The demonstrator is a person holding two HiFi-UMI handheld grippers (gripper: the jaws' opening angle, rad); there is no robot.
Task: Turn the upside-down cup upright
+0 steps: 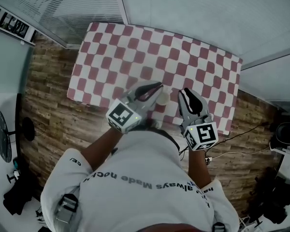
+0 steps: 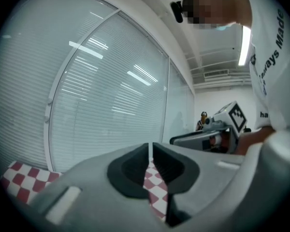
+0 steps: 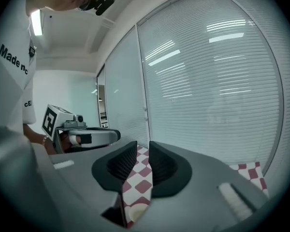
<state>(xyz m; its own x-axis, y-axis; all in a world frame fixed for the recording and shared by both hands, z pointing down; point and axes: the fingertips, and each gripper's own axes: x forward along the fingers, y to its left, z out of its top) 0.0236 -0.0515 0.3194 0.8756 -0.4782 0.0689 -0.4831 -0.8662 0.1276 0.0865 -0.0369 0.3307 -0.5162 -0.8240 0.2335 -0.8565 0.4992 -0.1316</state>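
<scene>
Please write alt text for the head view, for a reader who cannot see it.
Seen from above, a person in a white shirt holds a grey left gripper and a grey right gripper either side of a pale round cup on a red-and-white checked table.

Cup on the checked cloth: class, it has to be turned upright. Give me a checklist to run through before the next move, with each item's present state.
1. The cup is in sight on the cloth, between the two grippers: ok.
2. Which way up the cup stands: cannot tell; it is too small in the head view.
3. The left gripper is wide enough for the cup: not ok; fingers together, nothing between them.
4. The right gripper is wide enough: not ok; only a narrow gap, nothing in it.
5. Grippers are down at the cup: not ok; both are held above the cloth, touching nothing.
</scene>
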